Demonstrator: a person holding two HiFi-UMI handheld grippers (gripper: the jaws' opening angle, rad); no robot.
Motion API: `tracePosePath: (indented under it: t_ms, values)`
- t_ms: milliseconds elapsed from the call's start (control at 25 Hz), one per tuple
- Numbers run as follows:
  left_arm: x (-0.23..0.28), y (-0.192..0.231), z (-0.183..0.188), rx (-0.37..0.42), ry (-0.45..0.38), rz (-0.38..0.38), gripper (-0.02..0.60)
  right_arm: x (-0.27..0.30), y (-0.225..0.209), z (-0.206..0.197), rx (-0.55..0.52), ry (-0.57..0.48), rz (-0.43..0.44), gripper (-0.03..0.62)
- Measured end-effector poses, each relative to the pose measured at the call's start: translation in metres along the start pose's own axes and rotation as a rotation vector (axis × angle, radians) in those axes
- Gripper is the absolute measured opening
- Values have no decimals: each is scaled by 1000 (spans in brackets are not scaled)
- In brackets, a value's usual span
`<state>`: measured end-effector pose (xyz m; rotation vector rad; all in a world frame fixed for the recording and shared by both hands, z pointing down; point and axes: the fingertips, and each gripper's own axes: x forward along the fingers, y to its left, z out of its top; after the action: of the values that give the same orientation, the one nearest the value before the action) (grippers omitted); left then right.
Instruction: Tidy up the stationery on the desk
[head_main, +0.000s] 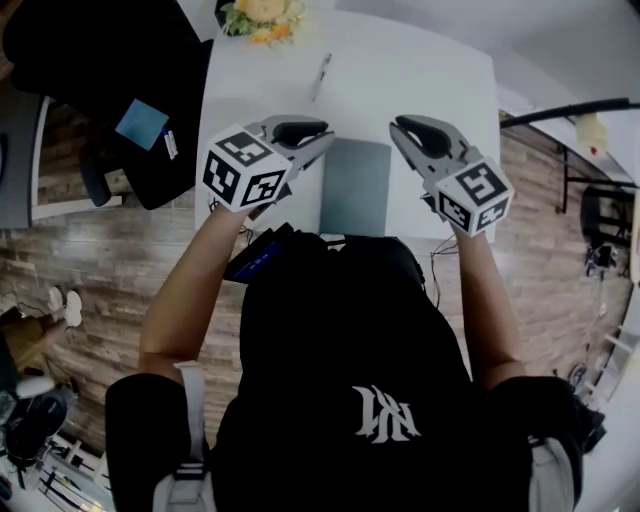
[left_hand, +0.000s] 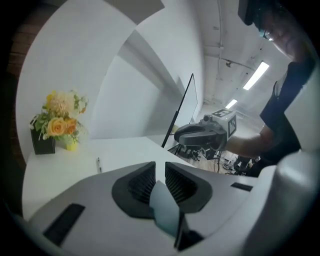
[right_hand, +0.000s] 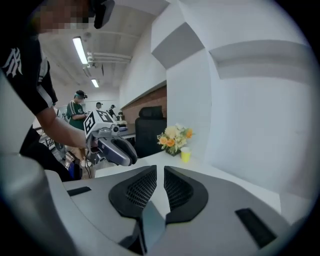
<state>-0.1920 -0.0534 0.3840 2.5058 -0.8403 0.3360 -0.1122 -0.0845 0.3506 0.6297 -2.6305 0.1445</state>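
The grey pad (head_main: 355, 187) lies flat at the near edge of the white bench (head_main: 440, 80), its sides square to that edge. A pen (head_main: 320, 76) lies farther back on the bench, well apart from the pad, toward the flower arrangement (head_main: 262, 15) at the far edge. In the head view the left gripper (head_main: 325, 142) points in at the pad's far left corner and the right gripper (head_main: 398, 135) at its far right corner, so the pad sits between them. Each gripper's jaws stand a narrow slit apart, pads not meeting, nothing clamped; bench surface shows through each gap
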Motion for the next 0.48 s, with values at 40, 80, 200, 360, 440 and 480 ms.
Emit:
tracePosePath:
  t_ms: [40,80,200,360,440,480]
  values:
    - [-5,-3,11,14,-35,-6,56,0,1,11,-19,-20,4,66]
    - [-9,-6,21,30,-68,-11,41,0,2,22,-37,-39,9,63]
    - [-22,-13,43,85,-130,-14,6,0,5,47,-95,-84,21,57]
    - [-31,-16,52,147,-150,-7,3,2,11,63,-188,-91,36,57]
    - [-33,-15,54,148,-159,-7,3,6,14,66,-231,-87,51,57]
    - [-34,-14,54,145,-164,-8,3,8,15,67,-253,-83,60,58]
